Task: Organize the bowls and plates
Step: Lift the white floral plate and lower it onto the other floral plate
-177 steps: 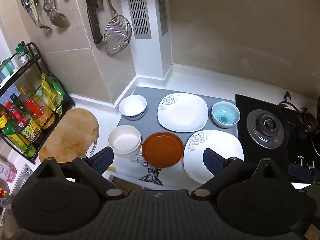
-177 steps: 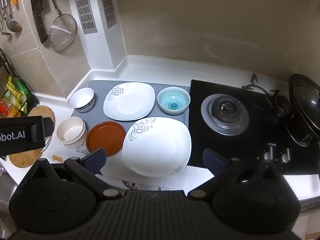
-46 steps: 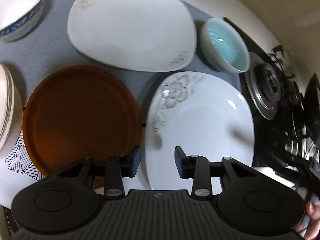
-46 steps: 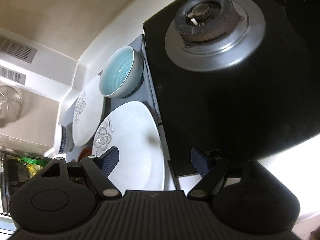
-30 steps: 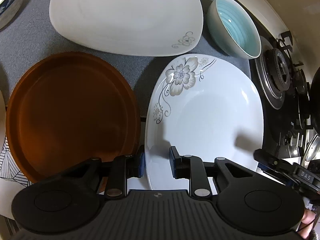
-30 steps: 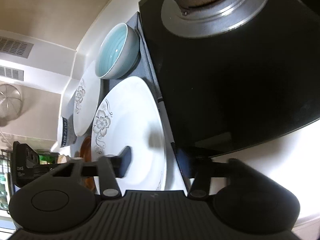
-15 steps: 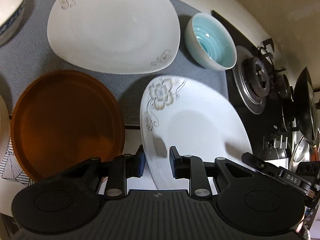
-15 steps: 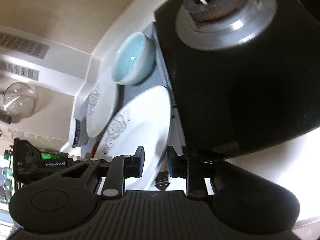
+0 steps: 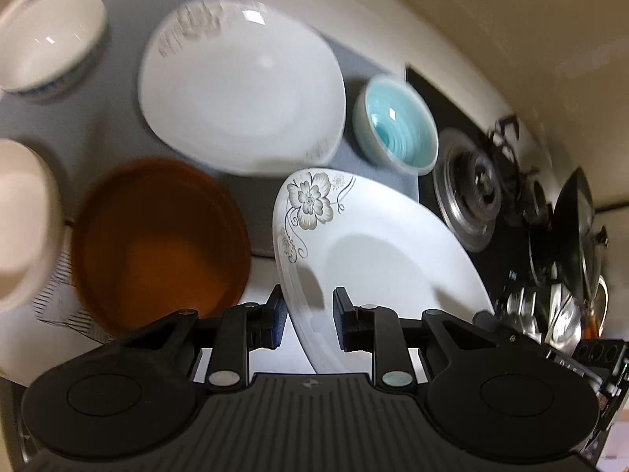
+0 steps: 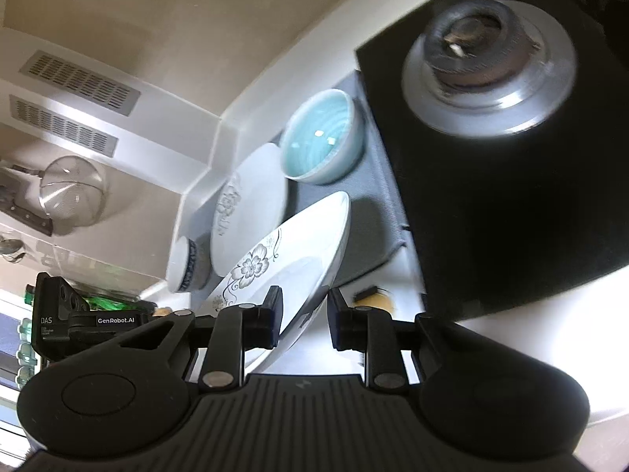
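Left gripper: fingers closed on the near rim of the white square-ish ceramic plate with a grey flower print, one pad on each face. Right gripper: fingers clamped across the opposite rim of the same plate. The plate sits between the two grippers, tilted, lifted clear of the grey mat; the right-wrist view shows its far edge raised with a shadow on the mat beneath.

Flower motif is on the corner pointing away from the left gripper, with thin curling stems. Plate surface is glossy, with a shallow round well in the centre.

Around it, left-wrist view:
- round brown plate just beside the held plate's left edge, flat on the mat.
- second white flower-print plate behind, flat, near the held plate's flowered corner, blurred.
- light-blue ribbed bowl with grey outside just beyond the held plate's far corner, upright.
- white bowl with blue rim pattern far left at the back.
- cream bowl at the left edge, partly out of frame.
- black glass hob with a silver gas burner right of the mat; dark wok further right.

Right-wrist view: metal mesh strainer hanging on the wall at left, two vent grilles above it.
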`<state>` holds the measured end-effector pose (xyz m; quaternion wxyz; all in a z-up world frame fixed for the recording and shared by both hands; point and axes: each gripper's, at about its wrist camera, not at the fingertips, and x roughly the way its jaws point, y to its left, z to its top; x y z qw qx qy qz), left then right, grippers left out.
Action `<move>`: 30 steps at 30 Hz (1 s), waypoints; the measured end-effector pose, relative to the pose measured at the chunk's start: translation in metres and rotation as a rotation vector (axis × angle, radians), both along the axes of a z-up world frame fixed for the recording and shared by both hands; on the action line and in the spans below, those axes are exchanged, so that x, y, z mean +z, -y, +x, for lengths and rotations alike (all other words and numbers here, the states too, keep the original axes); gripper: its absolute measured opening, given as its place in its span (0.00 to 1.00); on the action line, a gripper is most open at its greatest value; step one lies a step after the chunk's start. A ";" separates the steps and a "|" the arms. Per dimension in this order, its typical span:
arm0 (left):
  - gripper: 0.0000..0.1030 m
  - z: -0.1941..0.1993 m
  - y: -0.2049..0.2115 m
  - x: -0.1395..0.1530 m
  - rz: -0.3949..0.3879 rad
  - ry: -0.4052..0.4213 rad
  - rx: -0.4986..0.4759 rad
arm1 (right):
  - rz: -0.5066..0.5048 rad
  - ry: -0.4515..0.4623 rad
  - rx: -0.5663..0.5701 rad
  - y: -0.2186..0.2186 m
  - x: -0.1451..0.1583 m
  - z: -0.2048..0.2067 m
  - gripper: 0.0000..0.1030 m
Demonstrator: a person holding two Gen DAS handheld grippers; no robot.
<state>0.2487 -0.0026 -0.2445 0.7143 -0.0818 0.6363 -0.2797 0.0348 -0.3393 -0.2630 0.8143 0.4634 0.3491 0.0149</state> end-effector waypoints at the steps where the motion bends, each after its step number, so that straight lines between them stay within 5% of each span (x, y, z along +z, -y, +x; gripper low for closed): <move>1: 0.25 0.003 -0.008 0.006 -0.007 0.013 0.017 | -0.005 0.003 0.014 -0.004 0.004 0.006 0.26; 9: 0.25 0.049 -0.049 0.022 0.013 0.079 0.125 | -0.012 0.015 0.106 -0.041 0.001 0.083 0.26; 14: 0.25 0.084 -0.068 0.006 0.020 0.040 0.164 | -0.063 0.015 0.133 -0.055 -0.006 0.127 0.25; 30: 0.25 0.161 -0.055 -0.025 -0.020 0.069 0.115 | -0.125 -0.065 -0.002 -0.066 -0.036 0.191 0.21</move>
